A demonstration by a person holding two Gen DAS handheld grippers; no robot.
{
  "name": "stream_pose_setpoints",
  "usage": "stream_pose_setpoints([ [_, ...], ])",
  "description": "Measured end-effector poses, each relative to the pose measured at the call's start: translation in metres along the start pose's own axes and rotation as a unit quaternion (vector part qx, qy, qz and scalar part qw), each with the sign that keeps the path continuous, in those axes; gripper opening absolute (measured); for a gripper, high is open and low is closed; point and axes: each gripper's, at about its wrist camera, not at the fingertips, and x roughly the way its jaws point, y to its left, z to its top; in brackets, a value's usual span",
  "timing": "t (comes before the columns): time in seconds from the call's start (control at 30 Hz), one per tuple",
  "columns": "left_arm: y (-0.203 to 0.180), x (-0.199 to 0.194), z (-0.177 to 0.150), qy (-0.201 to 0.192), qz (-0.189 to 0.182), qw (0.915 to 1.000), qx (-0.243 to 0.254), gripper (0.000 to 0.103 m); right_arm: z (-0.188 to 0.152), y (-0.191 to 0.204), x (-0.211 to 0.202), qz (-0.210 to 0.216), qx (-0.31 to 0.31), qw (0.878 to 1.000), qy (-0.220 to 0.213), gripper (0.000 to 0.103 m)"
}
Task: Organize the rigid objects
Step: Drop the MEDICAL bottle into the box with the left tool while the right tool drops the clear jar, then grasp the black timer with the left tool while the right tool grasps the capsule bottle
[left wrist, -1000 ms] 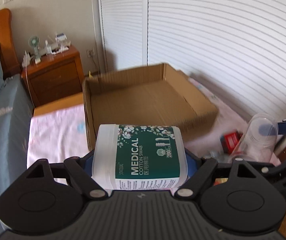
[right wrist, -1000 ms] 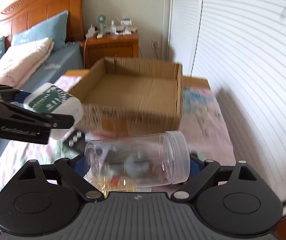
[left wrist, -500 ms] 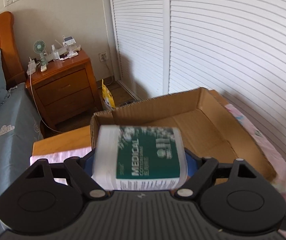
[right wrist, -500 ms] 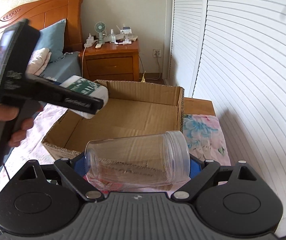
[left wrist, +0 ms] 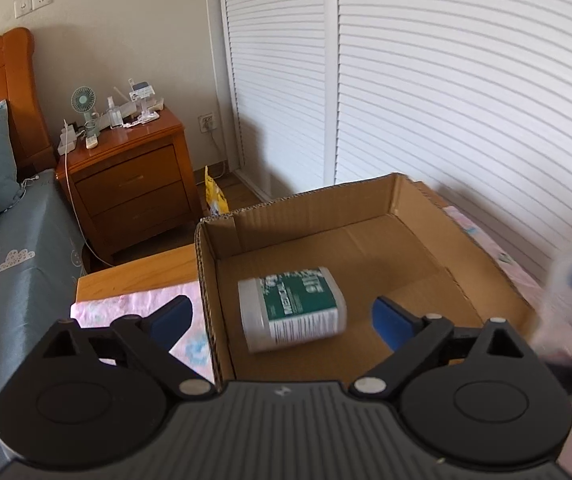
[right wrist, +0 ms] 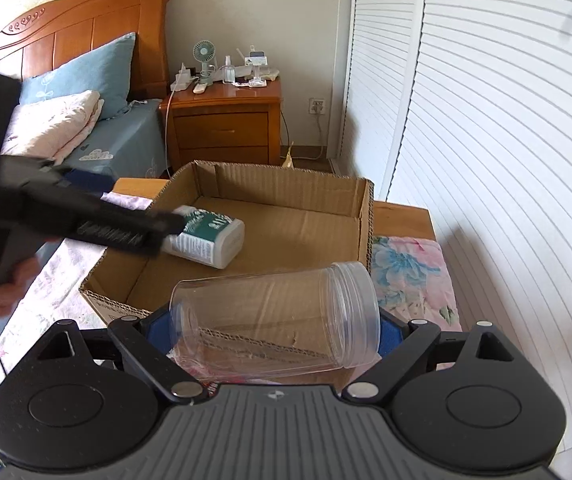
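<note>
A white cotton swab box with a green label (left wrist: 291, 308) lies on its side inside the open cardboard box (left wrist: 425, 216); it also shows in the right wrist view (right wrist: 206, 238). My left gripper (left wrist: 282, 320) is open and empty above the near left corner of the cardboard box, and its arm shows in the right wrist view (right wrist: 86, 220). My right gripper (right wrist: 274, 330) is shut on a clear plastic jar (right wrist: 274, 316), held sideways just before the cardboard box (right wrist: 293, 184). The jar appears blurred at the right edge of the left wrist view (left wrist: 569, 292).
The cardboard box stands on a floral cloth (right wrist: 409, 276) over a wooden table (right wrist: 401, 216). A bed with blue pillow (right wrist: 82, 68) lies to the left. A wooden nightstand (right wrist: 222, 124) with a small fan stands behind. White louvred doors (left wrist: 445, 80) line the right.
My left gripper has opened and let the swab box drop into the cardboard box. My right gripper has kept hold of the jar and moved closer to the box.
</note>
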Motion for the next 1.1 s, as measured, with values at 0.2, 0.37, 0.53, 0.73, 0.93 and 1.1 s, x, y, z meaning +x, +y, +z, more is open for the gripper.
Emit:
stream_pose_setpoints([
  [0.2,0.006,-0.039,-0.030,-0.015,-0.004,0.9996,-0.022,0.098,0.008,0.008,0.005,0.000,-0.010,1.000,0.000,0.095],
  [0.37,0.009,-0.061,-0.065,-0.020,0.020,0.9987,-0.043,0.101,0.018,0.015,0.019,0.001,-0.014,1.000,0.007,0.095],
  [0.53,0.011,-0.072,-0.097,-0.009,0.026,0.9971,-0.071,0.101,0.029,0.020,0.035,0.002,-0.006,1.000,0.010,0.099],
  [0.73,0.004,-0.076,-0.123,-0.001,0.031,0.9971,-0.070,0.101,0.028,0.022,0.034,-0.007,0.004,1.000,0.002,0.103],
  [0.93,-0.007,-0.085,-0.134,-0.020,0.036,0.9979,-0.050,0.101,0.012,0.025,0.012,-0.018,-0.008,1.000,-0.004,0.103],
  [1.1,-0.015,-0.088,-0.140,-0.002,0.016,0.9989,-0.043,0.101,-0.011,0.026,-0.007,-0.013,-0.003,1.000,-0.003,0.103],
])
